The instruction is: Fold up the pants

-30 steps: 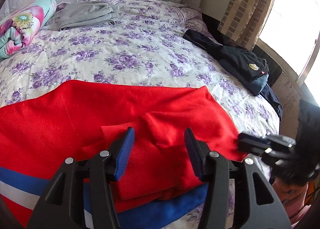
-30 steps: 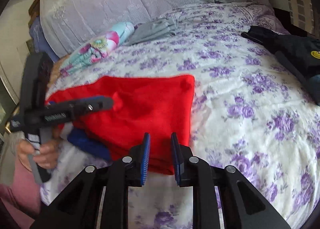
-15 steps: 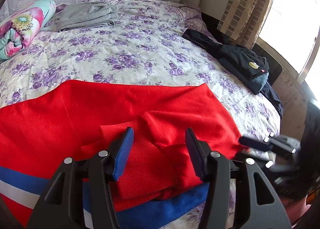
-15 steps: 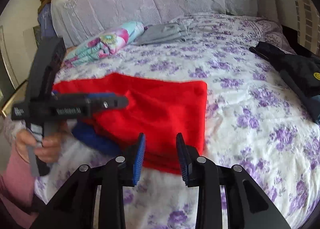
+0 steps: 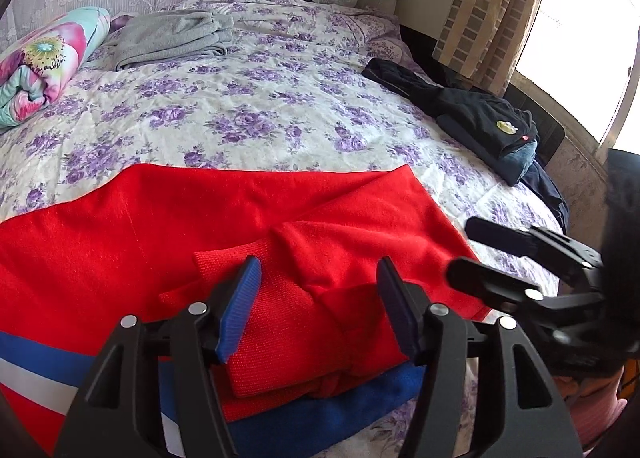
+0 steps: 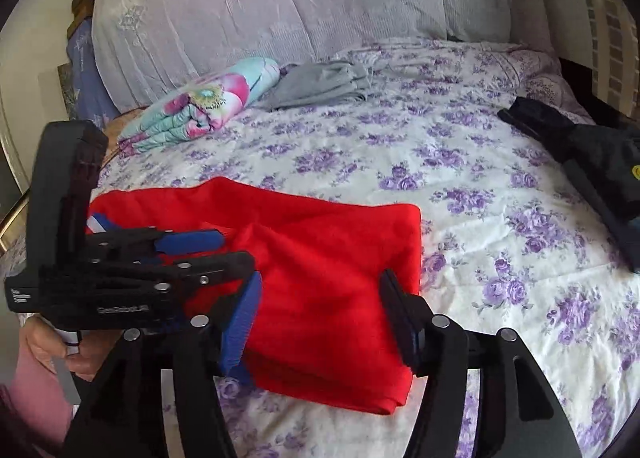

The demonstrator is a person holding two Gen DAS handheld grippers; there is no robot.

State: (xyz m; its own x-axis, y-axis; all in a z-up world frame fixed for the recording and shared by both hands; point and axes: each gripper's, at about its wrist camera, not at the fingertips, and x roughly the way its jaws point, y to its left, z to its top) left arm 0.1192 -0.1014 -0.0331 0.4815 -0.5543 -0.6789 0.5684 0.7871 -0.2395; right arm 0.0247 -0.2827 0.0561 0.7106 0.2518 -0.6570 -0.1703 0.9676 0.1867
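Two grippers yours, both with jaws apart, holding nothing. Left wrist view: your left gripper (image 5: 318, 300) hovers over pants (image 5: 192, 242), red, folded, blue-white stripe at near edge, lying on bed (image 5: 256, 106); right gripper (image 5: 480, 254) at pants' right corner. Right wrist view: your right gripper (image 6: 320, 312) straddles pants' (image 6: 332, 258) near fold; left gripper (image 6: 212, 250) over their left side; black clothes (image 6: 592, 150) well apart.

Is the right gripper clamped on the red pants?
No, the right gripper is open, its fingers spread above the red pants.
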